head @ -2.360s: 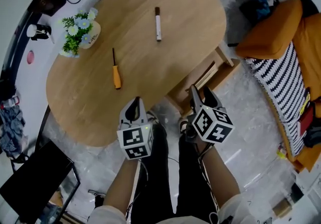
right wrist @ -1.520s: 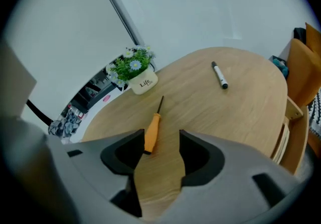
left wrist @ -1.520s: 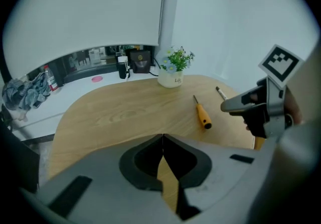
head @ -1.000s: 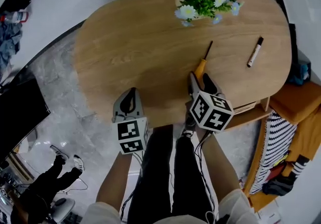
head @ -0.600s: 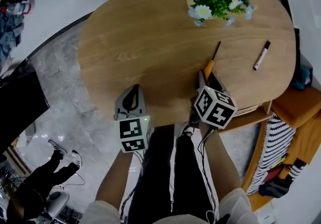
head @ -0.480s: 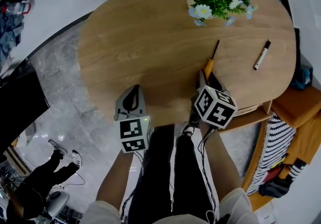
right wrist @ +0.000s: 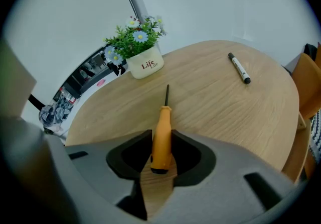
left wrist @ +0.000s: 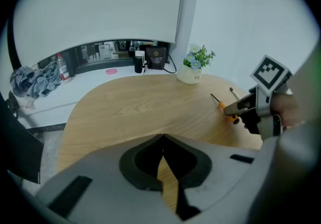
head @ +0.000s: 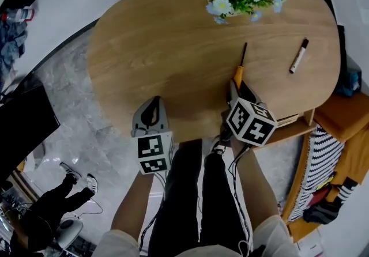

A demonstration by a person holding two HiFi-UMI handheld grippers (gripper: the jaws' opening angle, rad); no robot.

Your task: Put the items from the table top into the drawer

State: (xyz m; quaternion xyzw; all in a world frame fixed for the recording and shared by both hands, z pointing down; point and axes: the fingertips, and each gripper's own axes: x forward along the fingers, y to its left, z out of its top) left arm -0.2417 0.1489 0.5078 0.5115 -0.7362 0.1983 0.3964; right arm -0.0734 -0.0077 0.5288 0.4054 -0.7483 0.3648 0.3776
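Right gripper (right wrist: 161, 136): its jaws have just been closing and now pinch the handle of the orange screwdriver (right wrist: 163, 117), which lies on the table (head: 161, 48).
Left gripper (left wrist: 163, 140): jaws together, empty.
Meaning: screwdriver looks ready to lift; marker (right wrist: 239, 74) not yet picked up.

Screwdriver (head: 240, 65): orange handle, thin dark shaft, flat on tabletop (head: 161, 48), shaft pointing away. Handle end sits betw right tongs (head: 238, 87), jaws just been closing, pads on it. Marker (head: 298, 56): white barrel, black cap, lying well apart to the right.
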